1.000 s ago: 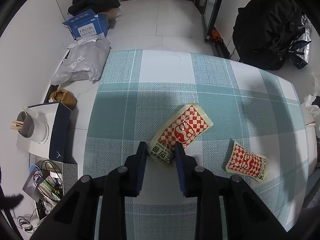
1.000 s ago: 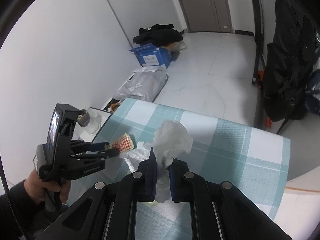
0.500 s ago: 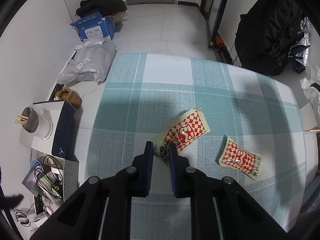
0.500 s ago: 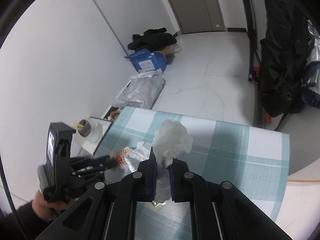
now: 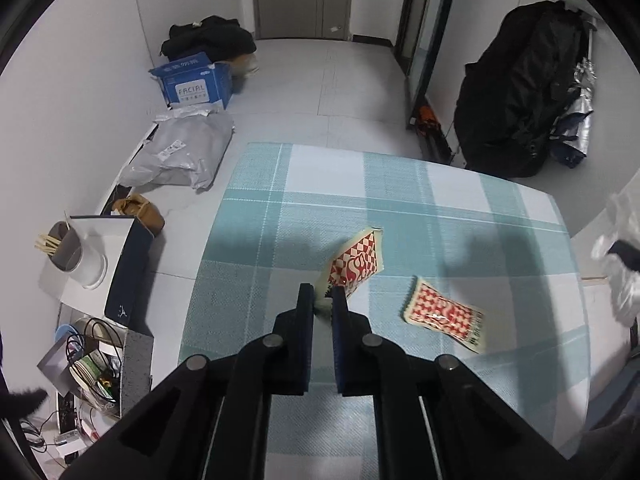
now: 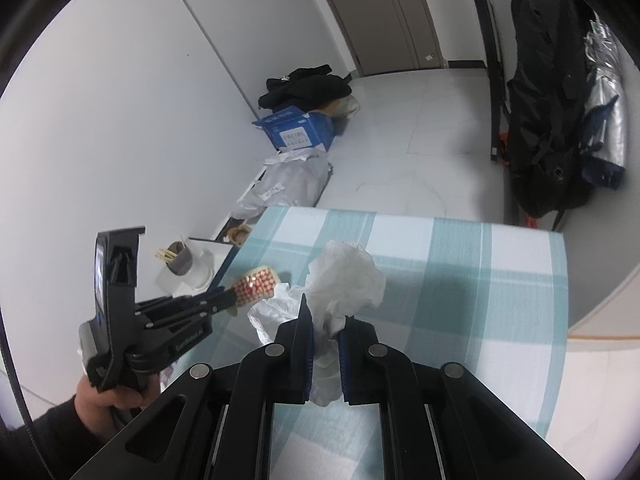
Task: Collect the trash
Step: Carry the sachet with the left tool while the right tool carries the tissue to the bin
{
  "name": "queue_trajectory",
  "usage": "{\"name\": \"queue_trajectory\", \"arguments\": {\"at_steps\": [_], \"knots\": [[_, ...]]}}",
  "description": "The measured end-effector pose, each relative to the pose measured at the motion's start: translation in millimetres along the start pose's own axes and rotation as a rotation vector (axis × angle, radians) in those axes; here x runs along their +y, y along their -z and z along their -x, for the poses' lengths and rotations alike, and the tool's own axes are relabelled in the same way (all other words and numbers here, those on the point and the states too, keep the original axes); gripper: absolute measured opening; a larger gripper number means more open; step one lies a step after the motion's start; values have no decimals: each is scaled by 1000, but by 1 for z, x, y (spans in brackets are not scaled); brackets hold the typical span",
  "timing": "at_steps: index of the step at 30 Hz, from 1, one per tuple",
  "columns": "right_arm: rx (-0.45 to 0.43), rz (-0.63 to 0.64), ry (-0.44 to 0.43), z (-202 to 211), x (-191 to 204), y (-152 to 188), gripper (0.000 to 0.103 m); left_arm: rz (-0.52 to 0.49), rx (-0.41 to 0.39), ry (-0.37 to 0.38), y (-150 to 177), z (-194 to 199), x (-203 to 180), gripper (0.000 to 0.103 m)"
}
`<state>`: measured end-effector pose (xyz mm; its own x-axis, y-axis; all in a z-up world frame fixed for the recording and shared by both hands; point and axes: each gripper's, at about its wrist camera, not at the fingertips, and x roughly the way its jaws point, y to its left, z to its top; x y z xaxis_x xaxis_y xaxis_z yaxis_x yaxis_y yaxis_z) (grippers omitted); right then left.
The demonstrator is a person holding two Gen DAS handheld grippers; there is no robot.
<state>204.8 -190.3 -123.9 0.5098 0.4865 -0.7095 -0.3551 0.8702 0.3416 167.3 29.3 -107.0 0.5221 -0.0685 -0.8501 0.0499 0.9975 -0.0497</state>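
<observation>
Gripping trash in both tools above the checked bench

Clenched tight, the left tool [image 5: 322,300] pinches the near end of a red-and-white checkered sauce packet [image 5: 356,266], and the packet hangs off the teal-and-white checked bench [image 5: 256,248], tilted up from the cloth. From the right wrist view, that same left tool [image 6: 228,299] shows in profile with the packet [image 6: 256,283] sticking out past its fingertips, a hand [image 6: 108,398] wrapped around the handle below. A second checkered packet [image 5: 444,314] lies flat on the bench, just right of the lifted one and apart from it. Over on the other side, the right tool [image 6: 324,322] is clamped on a crumpled white tissue [image 6: 346,276], which bulges above the fingers and trails down between them.
</observation>
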Motion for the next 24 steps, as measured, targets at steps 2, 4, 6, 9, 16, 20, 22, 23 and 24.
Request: {"name": "queue_trajectory", "arguments": {"at_steps": [2,4,6,9,16,20,22,23,24], "knots": [[-3,-9,8,5,0,4,10,-10,-19,12,-1,9,-3,4],[-12,-21,9,13,0,8,10,-14,-47,24,-1,22,-6,4],[-26,-30,13,24,0,11,9,-15,-79,45,-2,38,-9,4],[-53,-35,21,43,2,13,10,-15,-121,89,-5,62,-17,4],[-157,-12,56,118,5,14,9,-60,-266,182,-14,134,-51,4],[-237,-27,86,172,-1,14,9,-110,-352,242,-15,176,-79,4],[-276,-31,107,200,-5,17,9,-144,-390,277,-14,196,-96,4],[-295,-31,119,212,-6,19,9,-160,-403,299,-12,204,-106,4],[-316,-31,135,227,-9,22,9,-176,-411,318,-11,210,-114,4]]}}
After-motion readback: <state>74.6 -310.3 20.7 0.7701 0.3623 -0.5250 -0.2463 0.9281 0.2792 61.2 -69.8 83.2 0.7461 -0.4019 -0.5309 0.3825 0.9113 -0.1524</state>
